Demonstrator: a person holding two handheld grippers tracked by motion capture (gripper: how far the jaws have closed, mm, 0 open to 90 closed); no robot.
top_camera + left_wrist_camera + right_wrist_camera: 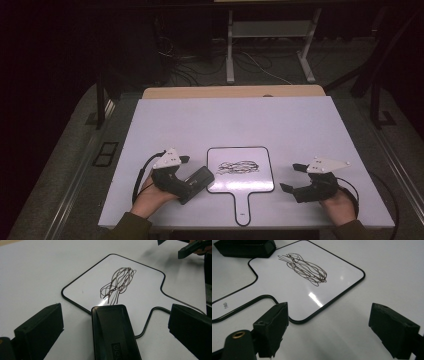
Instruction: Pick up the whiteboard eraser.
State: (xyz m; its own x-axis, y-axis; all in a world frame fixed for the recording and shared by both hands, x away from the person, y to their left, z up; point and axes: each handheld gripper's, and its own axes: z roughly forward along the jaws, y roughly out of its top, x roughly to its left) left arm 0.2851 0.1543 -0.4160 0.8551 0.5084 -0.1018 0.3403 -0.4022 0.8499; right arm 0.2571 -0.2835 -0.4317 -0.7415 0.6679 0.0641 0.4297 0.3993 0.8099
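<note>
Two grippers are hovering over a white surface: the left gripper, jaws spread, is straddling without pinching a black eraser whose long axis is pointing at the scribble on a small whiteboard; the right gripper, also spread, is waiting beside it.

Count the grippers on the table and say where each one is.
2. The left gripper sits beside the whiteboard's left edge, around the black eraser; the right gripper is off its right edge.
</note>
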